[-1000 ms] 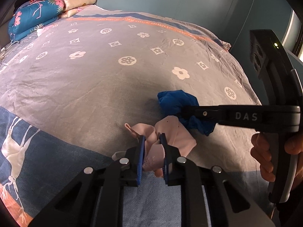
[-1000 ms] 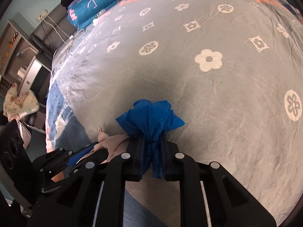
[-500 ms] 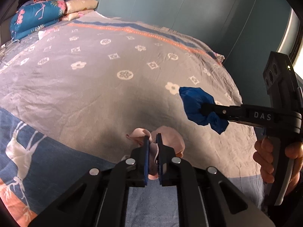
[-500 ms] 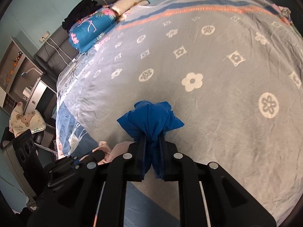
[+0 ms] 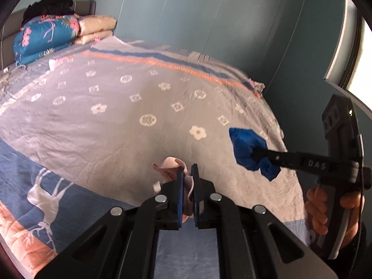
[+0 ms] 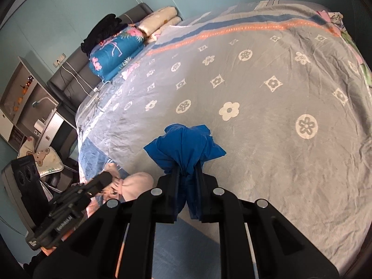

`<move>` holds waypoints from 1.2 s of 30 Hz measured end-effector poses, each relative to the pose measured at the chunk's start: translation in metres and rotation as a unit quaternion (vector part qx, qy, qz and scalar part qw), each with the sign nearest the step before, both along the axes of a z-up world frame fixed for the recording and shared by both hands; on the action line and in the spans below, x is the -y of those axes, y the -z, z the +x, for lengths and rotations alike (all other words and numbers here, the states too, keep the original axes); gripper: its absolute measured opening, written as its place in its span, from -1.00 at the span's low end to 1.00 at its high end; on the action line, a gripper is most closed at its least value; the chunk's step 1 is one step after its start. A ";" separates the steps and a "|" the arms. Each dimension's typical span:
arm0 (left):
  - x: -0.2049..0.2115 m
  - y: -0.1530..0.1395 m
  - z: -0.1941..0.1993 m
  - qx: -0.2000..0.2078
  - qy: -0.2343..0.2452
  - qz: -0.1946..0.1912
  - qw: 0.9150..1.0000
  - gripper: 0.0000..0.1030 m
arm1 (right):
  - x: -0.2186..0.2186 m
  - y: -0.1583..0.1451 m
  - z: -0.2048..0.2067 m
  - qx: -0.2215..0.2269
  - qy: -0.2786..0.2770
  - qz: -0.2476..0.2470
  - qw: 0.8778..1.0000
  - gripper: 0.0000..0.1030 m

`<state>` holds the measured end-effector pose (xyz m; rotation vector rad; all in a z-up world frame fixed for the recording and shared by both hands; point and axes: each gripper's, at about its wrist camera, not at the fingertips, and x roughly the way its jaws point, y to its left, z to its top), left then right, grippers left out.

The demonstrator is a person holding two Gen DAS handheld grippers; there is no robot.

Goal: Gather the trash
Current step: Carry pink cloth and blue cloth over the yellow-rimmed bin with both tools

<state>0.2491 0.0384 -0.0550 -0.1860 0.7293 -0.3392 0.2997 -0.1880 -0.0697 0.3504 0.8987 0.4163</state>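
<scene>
The blue crumpled wad (image 6: 183, 144) is pinched between the jaws of the right gripper (image 6: 187, 174), its bulk fanning out just ahead of the jaw tips and a tail hanging back between them. The pink crumpled wad (image 5: 171, 167) is pinched the same way in the left gripper (image 5: 187, 174), most of it bunched ahead of and to the left of the jaw tips. Compared with a second ago, both wads are lifted clear of the bed (image 5: 116, 121): then they lay close together near the bedspread, the blue one just beyond the pink; now they are held apart in the air, and more of the far wall and the bed's far edge shows in both views. From the left wrist, the right gripper (image 5: 255, 154) reaches in level from the right, the person's right hand (image 5: 332, 211) wrapped around its handle. From the right wrist, the left gripper (image 6: 104, 177) comes in from the lower left, angled upward, with the pink wad at its tip. Behind, folded quilts (image 6: 116, 48) are stacked at the bed's far end, and shelving (image 6: 21, 97) stands to the left.
</scene>
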 end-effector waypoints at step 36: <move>0.076 -0.169 -0.190 0.196 0.040 0.009 0.980 -0.88 | 0.078 -0.131 -0.205 0.178 0.021 0.006 0.984 -0.78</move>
